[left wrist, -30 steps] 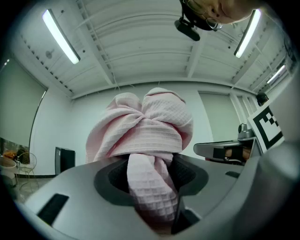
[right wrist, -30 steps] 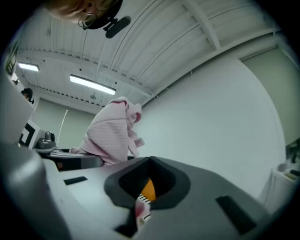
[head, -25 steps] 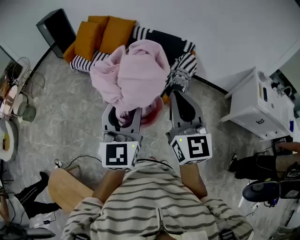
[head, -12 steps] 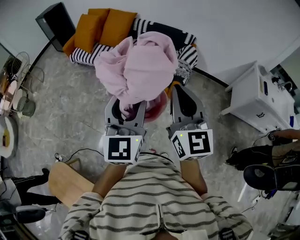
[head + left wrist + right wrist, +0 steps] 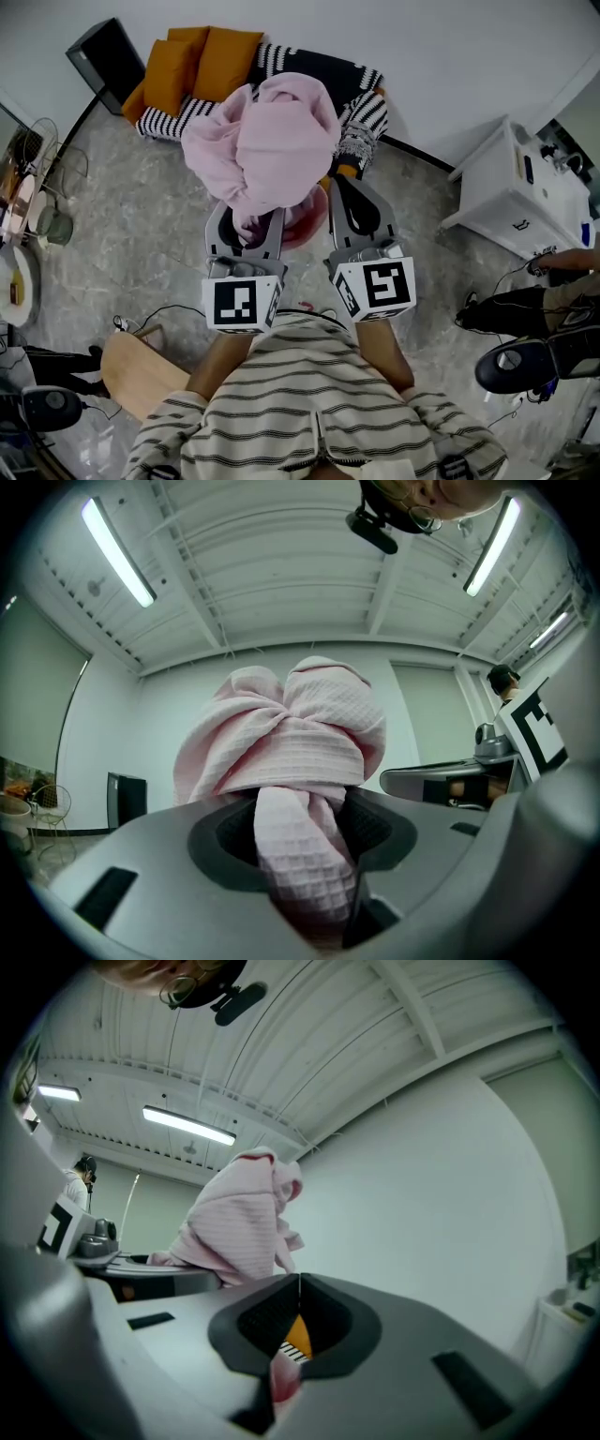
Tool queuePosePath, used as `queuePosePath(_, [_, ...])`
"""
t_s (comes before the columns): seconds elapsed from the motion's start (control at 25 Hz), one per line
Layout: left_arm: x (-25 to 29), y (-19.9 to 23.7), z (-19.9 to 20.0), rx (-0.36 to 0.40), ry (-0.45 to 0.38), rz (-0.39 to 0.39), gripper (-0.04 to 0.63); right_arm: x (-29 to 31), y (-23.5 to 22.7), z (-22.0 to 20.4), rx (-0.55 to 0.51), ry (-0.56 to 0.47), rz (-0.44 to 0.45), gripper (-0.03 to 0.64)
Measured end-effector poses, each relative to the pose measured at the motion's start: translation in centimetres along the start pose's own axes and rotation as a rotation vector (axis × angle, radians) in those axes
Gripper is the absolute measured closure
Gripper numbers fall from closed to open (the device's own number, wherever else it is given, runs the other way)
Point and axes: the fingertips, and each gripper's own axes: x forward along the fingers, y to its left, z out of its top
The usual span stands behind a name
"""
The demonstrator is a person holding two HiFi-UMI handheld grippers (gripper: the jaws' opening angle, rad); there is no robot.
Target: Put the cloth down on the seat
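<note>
While you hold the cloth (image 5: pixel 267 141) up like this, what matters is that the seat (image 5: pixel 174 119) lies straight ahead of it, past the jaws and lower down.

Your left gripper (image 5: pixel 247 223) has the load. Its jaws are clamped on a twisted tail of the cloth, and the bundle balloons out above and beyond the tips. The left gripper view looks up at the ceiling, so I judge that gripper is tilted upward with the cloth riding on top of it, not hanging below.

From the head view the bundle covers the middle of the seat, but that is overlap only. The cloth is not resting on anything yet.

No table stands under the work, so go by the seat's own edges. Its long axis runs left to right along the wall. The orange cushions (image 5: pixel 202 66) fill its left end, and the striped cover shows along the near edge and at the right end.

Your right gripper (image 5: pixel 354 211) sits just beside the left one. Its jaws are pressed together with nothing between them. The orange and stripes in its slit are the seat beyond.

The left gripper is the one to carry the cloth forward and down. The open stretch right of the cushions looks like the likeliest landing place.
</note>
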Motion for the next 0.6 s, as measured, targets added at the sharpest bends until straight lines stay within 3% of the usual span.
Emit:
queuePosePath(0.16, [1.3, -2.3, -0.4, -0.001, 0.013, 0.015, 0.383, -0.7, -2.7, -0.5, 0.017, 0.002, 0.008, 0.603])
queuePosePath(0.4, [-0.2, -1.8, -1.2, -0.006, 0.029, 0.037, 0.383, -0.8, -1.3, -1.3, 0.037, 0.002, 0.032, 0.603])
queuePosePath(0.6, [1.4, -1.9, -2.2, -0.017, 0.041, 0.042, 0.383, 0.2, -2.8, -2.0, 0.046, 0.013, 0.029, 0.603])
